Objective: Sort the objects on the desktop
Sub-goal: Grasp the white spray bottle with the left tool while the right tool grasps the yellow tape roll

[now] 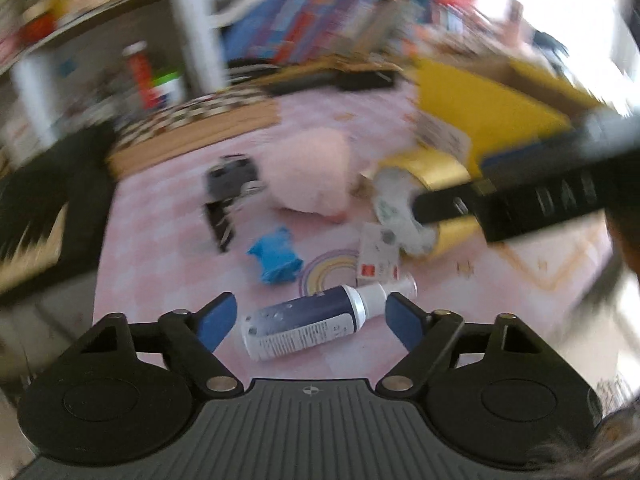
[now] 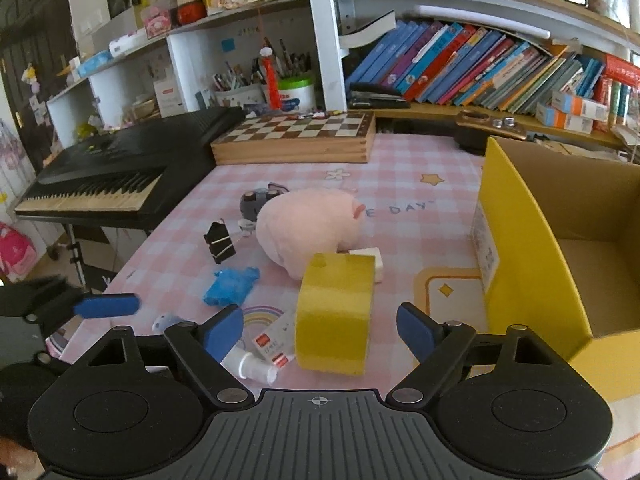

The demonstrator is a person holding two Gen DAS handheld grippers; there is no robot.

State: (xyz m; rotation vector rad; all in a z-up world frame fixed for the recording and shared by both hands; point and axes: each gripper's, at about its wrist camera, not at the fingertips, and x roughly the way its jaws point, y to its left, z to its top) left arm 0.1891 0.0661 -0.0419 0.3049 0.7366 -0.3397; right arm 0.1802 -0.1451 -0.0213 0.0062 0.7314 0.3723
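The left gripper (image 1: 308, 316) was found with jaws apart astride the lying spray bottle (image 1: 308, 326), label print unreadable. A pick-up was judged in hand; closure on the barrel was called for next. The right gripper (image 2: 320, 332), jaws apart, faced the yellow tape roll (image 2: 334, 314) near the yellow box (image 2: 532, 280). "DAY" was legible on the tablecloth (image 2: 408, 210).

I see a smooth plastic spray bottle (image 1: 316, 320) with a glossy dark label near my left gripper (image 1: 308, 322), whose pads look matt blue. Roll of tape (image 2: 334, 314): shiny gold film from the left wrist, dull yellow from the right. Pig toy (image 2: 310, 228) is fuzzy pink plush. Blue glove (image 2: 231, 286) is thin crinkled plastic. Tablecloth (image 2: 400, 184) is smooth checked pink. Box (image 2: 532, 240) on the right is matt cardboard, chessboard (image 2: 296, 136) at the far side varnished wood.
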